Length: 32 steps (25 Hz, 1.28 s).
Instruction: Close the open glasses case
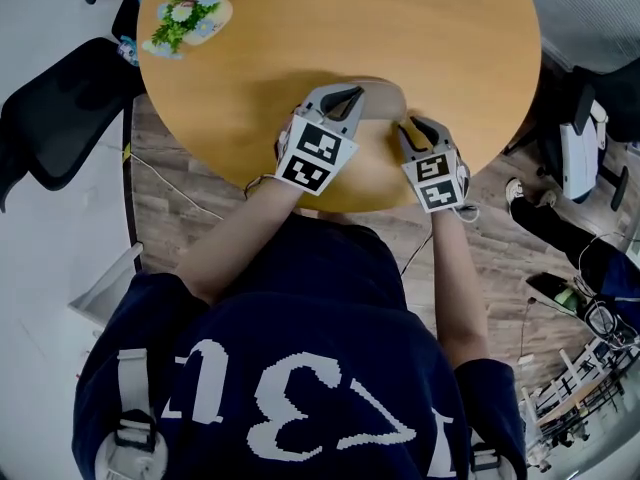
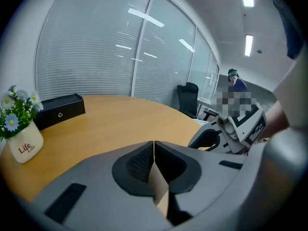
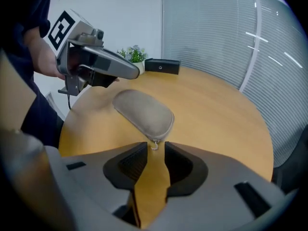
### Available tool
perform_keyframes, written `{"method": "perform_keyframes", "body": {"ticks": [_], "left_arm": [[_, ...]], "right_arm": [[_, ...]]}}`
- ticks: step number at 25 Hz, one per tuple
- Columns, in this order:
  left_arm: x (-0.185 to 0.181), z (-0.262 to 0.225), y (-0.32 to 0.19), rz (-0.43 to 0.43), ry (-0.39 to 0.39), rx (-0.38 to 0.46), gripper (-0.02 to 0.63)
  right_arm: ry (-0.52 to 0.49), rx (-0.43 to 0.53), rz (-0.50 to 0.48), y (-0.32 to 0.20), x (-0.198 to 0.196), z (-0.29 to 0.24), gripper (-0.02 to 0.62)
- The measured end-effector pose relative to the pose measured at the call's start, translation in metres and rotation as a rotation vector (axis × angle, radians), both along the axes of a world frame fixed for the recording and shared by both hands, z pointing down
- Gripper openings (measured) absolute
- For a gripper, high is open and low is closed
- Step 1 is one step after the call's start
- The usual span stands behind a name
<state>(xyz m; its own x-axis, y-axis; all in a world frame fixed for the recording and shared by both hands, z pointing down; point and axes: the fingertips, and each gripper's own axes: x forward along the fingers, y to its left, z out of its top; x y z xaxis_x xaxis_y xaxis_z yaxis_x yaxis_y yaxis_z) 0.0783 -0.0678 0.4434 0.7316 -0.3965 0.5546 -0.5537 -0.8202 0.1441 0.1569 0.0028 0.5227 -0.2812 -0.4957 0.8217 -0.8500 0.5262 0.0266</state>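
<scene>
— On a round, honey-coloured wooden table (image 1: 430,28), what is pictured?
— A soft, grey-beige fabric glasses case (image 3: 144,112) with a zip along its edge is seen lying flat on the side of the top nearest the person. It is framed by two hand-held grippers, one at each end.

— How is the right gripper (image 3: 156,144) shown?
— Its jaws are held a little apart and pointed down at the near end of the case. The small metal zip pull (image 3: 155,147) is caught right at the gap between the tips. It is not pinched, and bare table is seen through the gap.

— And the left gripper (image 2: 154,143)?
— Its jaws are pressed together tip to tip, with nothing held between them. It is seen at the far end of the case, but contact with the fabric cannot be made out.

— Is the case zipped up?
— That cannot be told. Its upper shell is seen lying down over the lower one.

— What else is recorded on the table?
— A white pot of blue and white flowers (image 2: 24,146) and a flat black box (image 2: 60,110) are placed at the far side, well apart from the case.
</scene>
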Motion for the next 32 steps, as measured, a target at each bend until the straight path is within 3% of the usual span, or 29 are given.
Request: {"method": "perform_keyframes", "body": {"ticks": [3,6,9,15,19,22,32], "left_arm": [[0.004,0.012,0.005,0.024,-0.048,-0.007,0.017],[0.002,0.020,0.006,0.027,-0.078,-0.021,0.017],[-0.002,0.021,0.006,0.024,-0.091,-0.017,0.017],[-0.002,0.028,0.022,0.064,-0.057,-0.082,0.015],[-0.003,0.031,0.024,0.068,-0.025,-0.083,0.015],[-0.001,0.031,0.024,0.117,-0.016,-0.064,0.015],[-0.003,0.032,0.023,0.147,0.004,-0.153,0.015]], "right_arm": [[0.005,-0.024,-0.020,-0.004,-0.002,0.009,0.124],[0.007,-0.043,-0.025,-0.006,-0.005,0.012,0.038],[-0.030,-0.065,-0.031,0.001,-0.014,0.011,0.033],[-0.124,-0.090,-0.160,0.038,-0.075,0.012,0.029],[-0.187,-0.073,-0.119,0.042,-0.079,0.012,0.029],[-0.198,-0.065,-0.110,0.041,-0.077,0.011,0.028],[-0.235,-0.049,-0.050,0.042,-0.071,0.007,0.026]]}}
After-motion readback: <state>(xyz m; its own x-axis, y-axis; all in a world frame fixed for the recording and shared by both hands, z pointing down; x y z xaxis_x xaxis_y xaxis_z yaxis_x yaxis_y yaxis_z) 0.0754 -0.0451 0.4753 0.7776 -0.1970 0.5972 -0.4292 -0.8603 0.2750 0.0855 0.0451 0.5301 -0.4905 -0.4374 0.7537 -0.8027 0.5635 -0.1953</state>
